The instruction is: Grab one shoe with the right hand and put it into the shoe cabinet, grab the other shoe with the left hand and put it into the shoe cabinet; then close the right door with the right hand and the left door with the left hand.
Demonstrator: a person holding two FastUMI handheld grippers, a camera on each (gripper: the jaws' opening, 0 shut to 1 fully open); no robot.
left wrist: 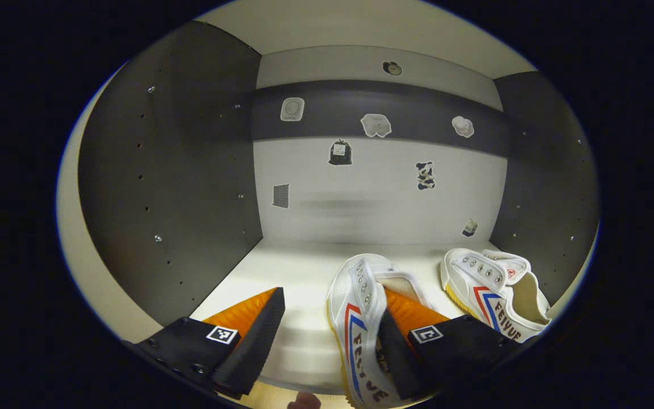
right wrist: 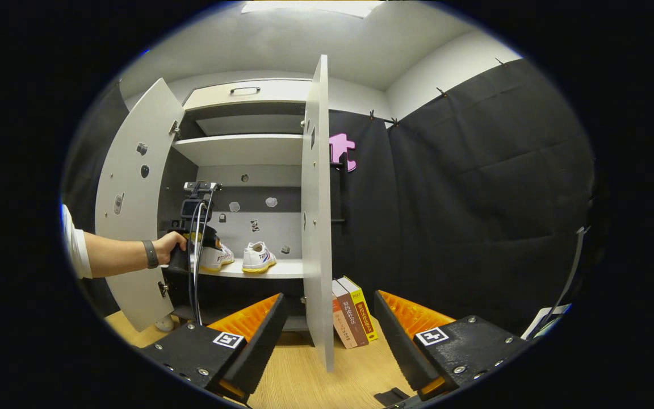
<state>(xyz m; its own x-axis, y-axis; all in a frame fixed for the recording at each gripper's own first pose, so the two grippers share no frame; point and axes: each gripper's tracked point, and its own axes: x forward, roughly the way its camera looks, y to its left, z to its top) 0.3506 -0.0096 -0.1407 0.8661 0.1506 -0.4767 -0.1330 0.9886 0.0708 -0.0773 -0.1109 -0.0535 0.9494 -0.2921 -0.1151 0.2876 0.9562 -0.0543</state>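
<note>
The white shelf (left wrist: 304, 267) inside the shoe cabinet carries two white canvas shoes; the nearer shoe (left wrist: 358, 318) lies at the front edge, toe pointing in; the second shoe (left wrist: 494, 292) lies to its right, close to the right wall, apart from the first; in the right gripper view the wooden floor (right wrist: 298, 369) carries two upright books (right wrist: 352, 312) beside the cabinet.

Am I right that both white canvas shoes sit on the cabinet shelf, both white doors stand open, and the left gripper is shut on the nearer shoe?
Not quite: the left gripper is open, one finger inside the nearer white canvas shoe, the other apart, as the left gripper view shows. Both shoes, with the second shoe, sit on the cabinet shelf, and both doors stand open.
</note>
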